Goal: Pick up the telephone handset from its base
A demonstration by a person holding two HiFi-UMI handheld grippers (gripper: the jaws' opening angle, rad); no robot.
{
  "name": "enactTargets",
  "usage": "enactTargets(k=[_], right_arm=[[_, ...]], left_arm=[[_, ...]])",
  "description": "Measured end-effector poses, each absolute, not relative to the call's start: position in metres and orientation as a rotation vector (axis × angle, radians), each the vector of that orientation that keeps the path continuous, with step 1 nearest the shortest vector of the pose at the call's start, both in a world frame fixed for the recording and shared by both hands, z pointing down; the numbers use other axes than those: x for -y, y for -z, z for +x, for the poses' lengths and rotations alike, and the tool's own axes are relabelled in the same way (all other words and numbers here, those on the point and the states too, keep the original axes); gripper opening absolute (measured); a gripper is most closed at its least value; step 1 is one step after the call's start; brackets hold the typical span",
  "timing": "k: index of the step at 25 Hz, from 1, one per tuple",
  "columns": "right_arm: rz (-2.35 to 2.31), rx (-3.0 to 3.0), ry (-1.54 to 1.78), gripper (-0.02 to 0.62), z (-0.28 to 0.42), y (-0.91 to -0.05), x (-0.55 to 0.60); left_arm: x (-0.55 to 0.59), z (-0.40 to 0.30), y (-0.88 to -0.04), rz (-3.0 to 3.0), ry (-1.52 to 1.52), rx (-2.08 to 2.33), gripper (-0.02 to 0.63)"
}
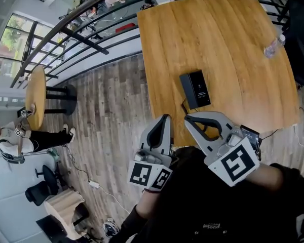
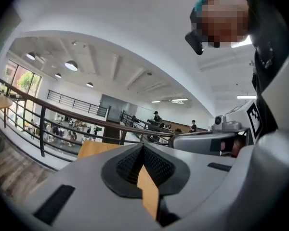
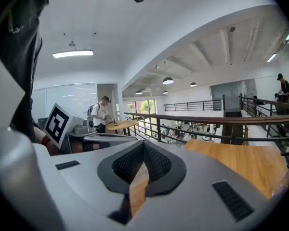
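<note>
Telephone (image 1: pixel 195 89), black, lies on the wooden table (image 1: pixel 228 29) at twelve o'clock from both grippers, apart from them; only the head view shows it. Left gripper (image 1: pixel 164 118) and right gripper (image 1: pixel 189 119) are clenched on nothing. Plastic bottle (image 1: pixel 273 45) lies at two o'clock. Railing (image 1: pixel 91 39) and plank floor (image 1: pixel 111 110) run at nine.

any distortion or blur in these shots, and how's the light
Head view: fisheye bows the railing and table edges; even daylight, sharp. Left gripper view: black vignette corners, the left tongs up close slightly soft. Right gripper view: same vignette, ceiling lamp blown out.
</note>
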State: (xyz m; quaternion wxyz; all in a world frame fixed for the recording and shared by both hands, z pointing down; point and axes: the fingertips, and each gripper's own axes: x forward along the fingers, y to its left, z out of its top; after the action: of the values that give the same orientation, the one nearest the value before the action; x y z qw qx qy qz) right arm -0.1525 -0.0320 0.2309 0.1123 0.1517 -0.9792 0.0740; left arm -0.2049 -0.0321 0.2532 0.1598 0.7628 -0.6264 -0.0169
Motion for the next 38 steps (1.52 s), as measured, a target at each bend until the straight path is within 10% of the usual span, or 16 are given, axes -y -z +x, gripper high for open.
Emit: enactTargets(k=[38], right_arm=[[0.529,2.926,-0.489,0.018,-0.152,-0.248,0.069]], left_arm=[[0.092,-0.159,-0.426,2.090,0.019,1.098,0.055]])
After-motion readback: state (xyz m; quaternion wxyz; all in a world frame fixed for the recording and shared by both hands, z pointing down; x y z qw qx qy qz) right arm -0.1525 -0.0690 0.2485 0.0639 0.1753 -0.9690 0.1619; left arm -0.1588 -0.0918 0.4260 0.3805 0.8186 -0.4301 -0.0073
